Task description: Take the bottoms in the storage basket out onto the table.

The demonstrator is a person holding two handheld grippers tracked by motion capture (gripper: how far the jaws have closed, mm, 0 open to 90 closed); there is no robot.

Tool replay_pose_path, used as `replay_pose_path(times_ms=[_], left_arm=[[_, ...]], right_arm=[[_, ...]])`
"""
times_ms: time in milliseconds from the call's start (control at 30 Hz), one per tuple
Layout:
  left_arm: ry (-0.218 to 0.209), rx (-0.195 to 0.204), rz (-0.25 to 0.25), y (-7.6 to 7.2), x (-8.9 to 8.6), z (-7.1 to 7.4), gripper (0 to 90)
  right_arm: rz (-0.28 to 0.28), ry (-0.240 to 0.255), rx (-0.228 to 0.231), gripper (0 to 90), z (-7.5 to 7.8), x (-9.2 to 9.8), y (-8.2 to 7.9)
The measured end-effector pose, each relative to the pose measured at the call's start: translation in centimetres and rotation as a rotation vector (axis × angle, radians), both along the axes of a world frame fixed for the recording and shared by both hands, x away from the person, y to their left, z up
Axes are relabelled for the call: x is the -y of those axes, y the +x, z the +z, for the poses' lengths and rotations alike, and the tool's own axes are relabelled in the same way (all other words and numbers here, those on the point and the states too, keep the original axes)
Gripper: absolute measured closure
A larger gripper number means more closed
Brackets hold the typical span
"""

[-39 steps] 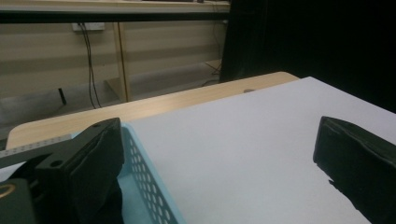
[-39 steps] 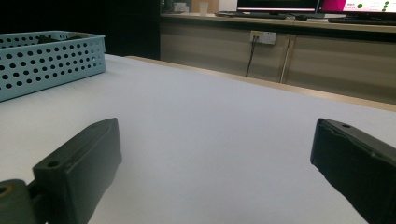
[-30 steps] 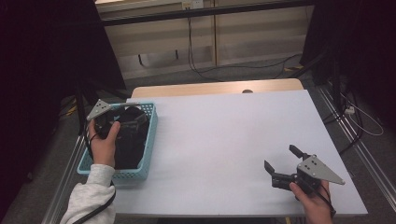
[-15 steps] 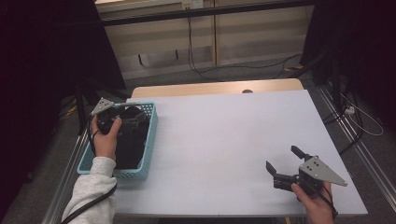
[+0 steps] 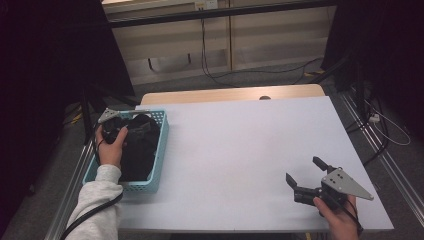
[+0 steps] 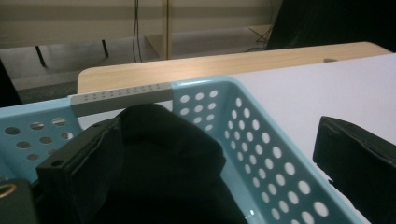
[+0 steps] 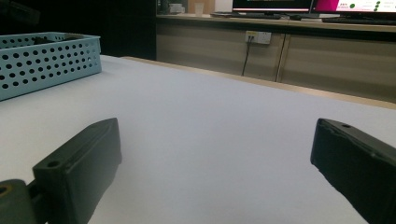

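Compared with half a second ago, the left hand-held gripper (image 5: 116,131) is being pushed a bit deeper into the light blue basket (image 5: 159,155) at 9 o'clock on the worktop (image 5: 240,150), jaws spread wide around the crumpled black cloth (image 6: 163,158). The right hand-held gripper (image 5: 306,176) is being kept wide at 5 o'clock.

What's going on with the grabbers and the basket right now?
Left gripper open over the basket, jaws astride its right wall, one by the black cloth. Right gripper open, idle above the table. Nothing in the way.
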State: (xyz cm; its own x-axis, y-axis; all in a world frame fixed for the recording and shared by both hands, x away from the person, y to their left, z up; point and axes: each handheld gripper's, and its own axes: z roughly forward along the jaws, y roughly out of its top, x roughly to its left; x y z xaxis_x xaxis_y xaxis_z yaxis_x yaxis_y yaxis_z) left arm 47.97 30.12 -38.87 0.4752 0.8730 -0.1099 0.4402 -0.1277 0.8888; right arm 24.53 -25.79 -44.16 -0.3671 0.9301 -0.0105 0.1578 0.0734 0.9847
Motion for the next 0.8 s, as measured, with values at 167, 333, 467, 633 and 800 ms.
replay_pose_path(times_ms=[167,333,467,633,800], left_arm=[[0.029,-0.014,0.026,0.3,-0.5,-0.6,2.3],[0.057,-0.065,0.031,0.6,-1.2,-1.6,2.7],[0.087,-0.105,0.046,0.8,-1.8,-2.2,2.8],[0.121,-0.178,0.051,1.1,-2.1,-3.1,3.0],[0.116,-0.21,0.055,1.2,-2.5,-3.7,3.1]], right_arm=[[0.001,-0.001,0.004,0.9,0.0,0.0,0.0],[0.012,-0.004,0.008,0.9,0.1,-0.2,-0.1],[0.019,0.001,0.003,0.8,0.0,-0.2,-0.1],[0.017,-0.001,0.001,0.9,0.0,-0.1,-0.1],[0.018,-0.004,-0.004,0.9,0.0,-0.2,-0.1]])
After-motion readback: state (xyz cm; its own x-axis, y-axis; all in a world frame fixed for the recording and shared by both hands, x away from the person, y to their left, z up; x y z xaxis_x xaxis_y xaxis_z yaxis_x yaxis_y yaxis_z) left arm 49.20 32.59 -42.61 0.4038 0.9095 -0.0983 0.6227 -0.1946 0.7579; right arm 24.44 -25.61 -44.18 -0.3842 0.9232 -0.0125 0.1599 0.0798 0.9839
